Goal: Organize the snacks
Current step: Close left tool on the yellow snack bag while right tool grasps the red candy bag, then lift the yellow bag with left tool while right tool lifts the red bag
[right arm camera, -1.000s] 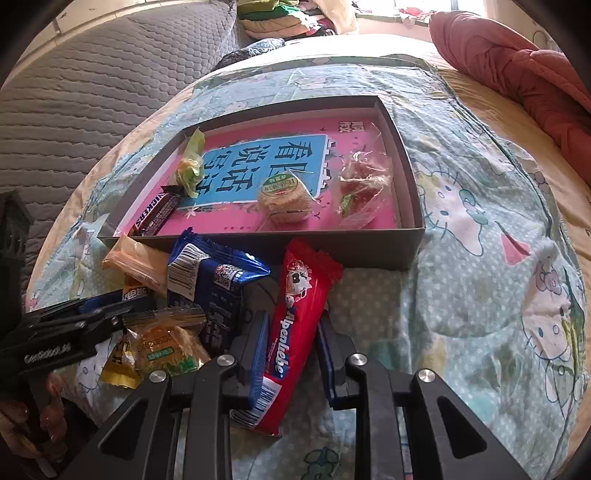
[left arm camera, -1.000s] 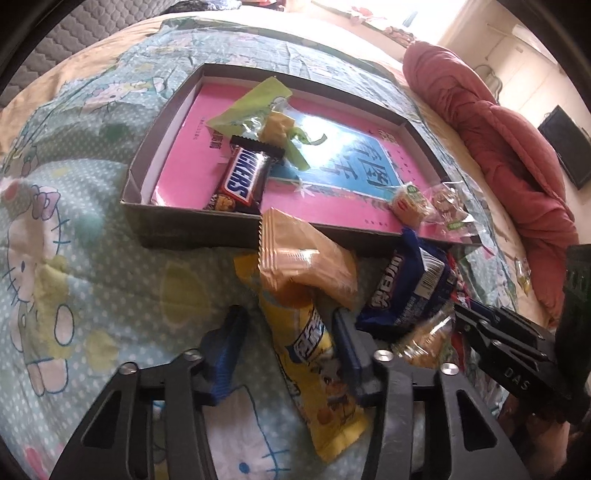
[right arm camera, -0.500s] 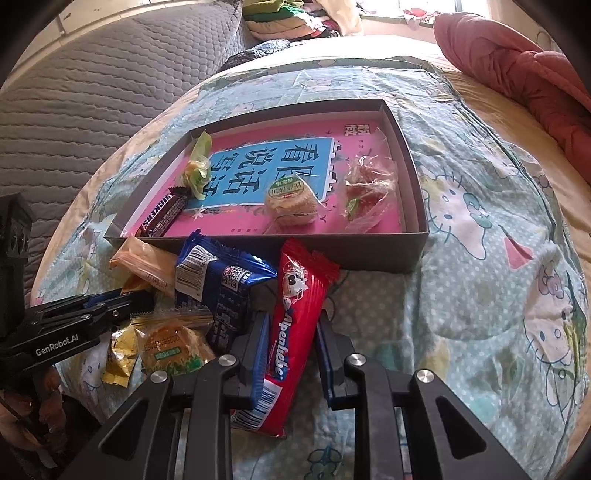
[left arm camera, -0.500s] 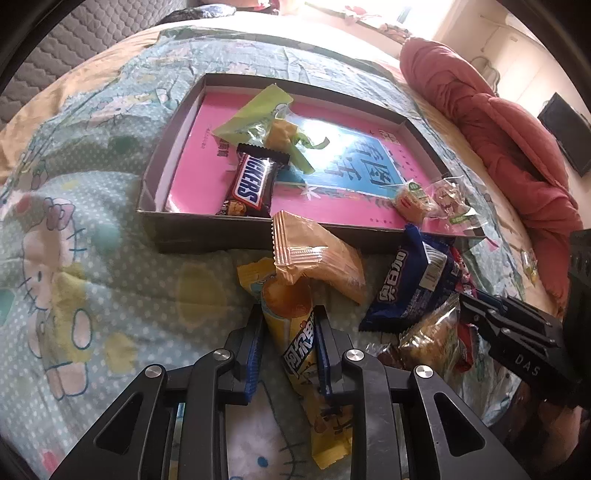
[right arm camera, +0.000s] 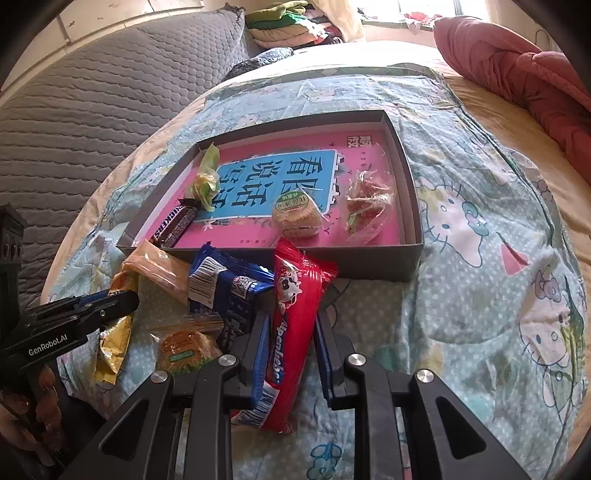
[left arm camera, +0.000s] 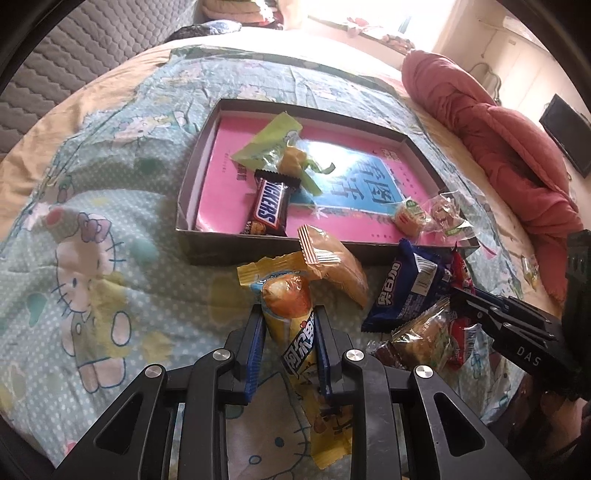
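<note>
My left gripper (left arm camera: 290, 326) is shut on a yellow snack packet (left arm camera: 291, 325) and holds it above the bedspread. My right gripper (right arm camera: 291, 328) is shut on a red Alpenliebe packet (right arm camera: 295, 317), lifted off the bed. A grey box (left arm camera: 207, 247) with a pink book in it holds a Snickers bar (left arm camera: 267, 208), a green wrapper (left arm camera: 273, 142), a round cake (right arm camera: 295, 218) and a clear sweet bag (right arm camera: 365, 203). An orange packet (left arm camera: 332, 269), a blue packet (right arm camera: 225, 299) and a clear-wrapped cake (right arm camera: 184, 347) lie in front of the box.
The box sits on a Hello Kitty bedspread (right arm camera: 498, 280). A red quilt (left arm camera: 509, 147) lies at the far right of the bed. A grey quilted headboard (right arm camera: 92, 103) stands on the left. Folded clothes (right arm camera: 288, 22) lie at the back.
My left gripper closed on the yellow packet and raised it toward the box. My right gripper stayed shut on the red packet and lifted it a little.
</note>
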{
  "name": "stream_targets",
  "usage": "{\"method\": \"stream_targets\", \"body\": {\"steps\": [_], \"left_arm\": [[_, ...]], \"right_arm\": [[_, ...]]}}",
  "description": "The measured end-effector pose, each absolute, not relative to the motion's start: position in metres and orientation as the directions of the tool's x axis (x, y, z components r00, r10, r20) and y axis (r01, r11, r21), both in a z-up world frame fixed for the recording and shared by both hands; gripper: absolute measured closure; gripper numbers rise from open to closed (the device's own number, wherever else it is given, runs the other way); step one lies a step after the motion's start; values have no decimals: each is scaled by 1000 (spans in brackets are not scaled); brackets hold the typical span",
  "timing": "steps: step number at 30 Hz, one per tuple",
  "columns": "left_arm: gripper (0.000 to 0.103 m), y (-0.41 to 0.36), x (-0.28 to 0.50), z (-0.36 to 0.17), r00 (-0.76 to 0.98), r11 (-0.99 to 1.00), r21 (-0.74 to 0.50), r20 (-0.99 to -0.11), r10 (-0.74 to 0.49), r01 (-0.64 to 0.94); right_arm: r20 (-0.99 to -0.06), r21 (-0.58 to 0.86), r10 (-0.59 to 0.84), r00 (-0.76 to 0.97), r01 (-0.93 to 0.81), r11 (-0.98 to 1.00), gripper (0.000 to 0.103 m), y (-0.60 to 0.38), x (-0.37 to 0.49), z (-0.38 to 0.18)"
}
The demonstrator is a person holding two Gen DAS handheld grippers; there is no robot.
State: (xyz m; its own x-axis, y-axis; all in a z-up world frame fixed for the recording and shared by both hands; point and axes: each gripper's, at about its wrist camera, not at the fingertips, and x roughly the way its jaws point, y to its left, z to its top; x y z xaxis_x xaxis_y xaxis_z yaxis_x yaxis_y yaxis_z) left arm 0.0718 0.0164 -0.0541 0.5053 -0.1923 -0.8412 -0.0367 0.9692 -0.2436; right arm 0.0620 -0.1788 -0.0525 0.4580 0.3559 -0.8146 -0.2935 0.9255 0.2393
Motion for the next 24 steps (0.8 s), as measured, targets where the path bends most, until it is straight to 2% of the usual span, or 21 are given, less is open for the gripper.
{"method": "stream_targets", "body": {"steps": [20,24], "left_arm": [[77,29,63,-26,581,971,-231,-799,-154,-60],[78,31,61,-22,594,970,-235,-790,-153,-63]], "right_arm": [[-767,241,381,516,-318,917,80,-182,54,-32],[-760,241,382,526,-319,917,82,-182,53,-29]]}}
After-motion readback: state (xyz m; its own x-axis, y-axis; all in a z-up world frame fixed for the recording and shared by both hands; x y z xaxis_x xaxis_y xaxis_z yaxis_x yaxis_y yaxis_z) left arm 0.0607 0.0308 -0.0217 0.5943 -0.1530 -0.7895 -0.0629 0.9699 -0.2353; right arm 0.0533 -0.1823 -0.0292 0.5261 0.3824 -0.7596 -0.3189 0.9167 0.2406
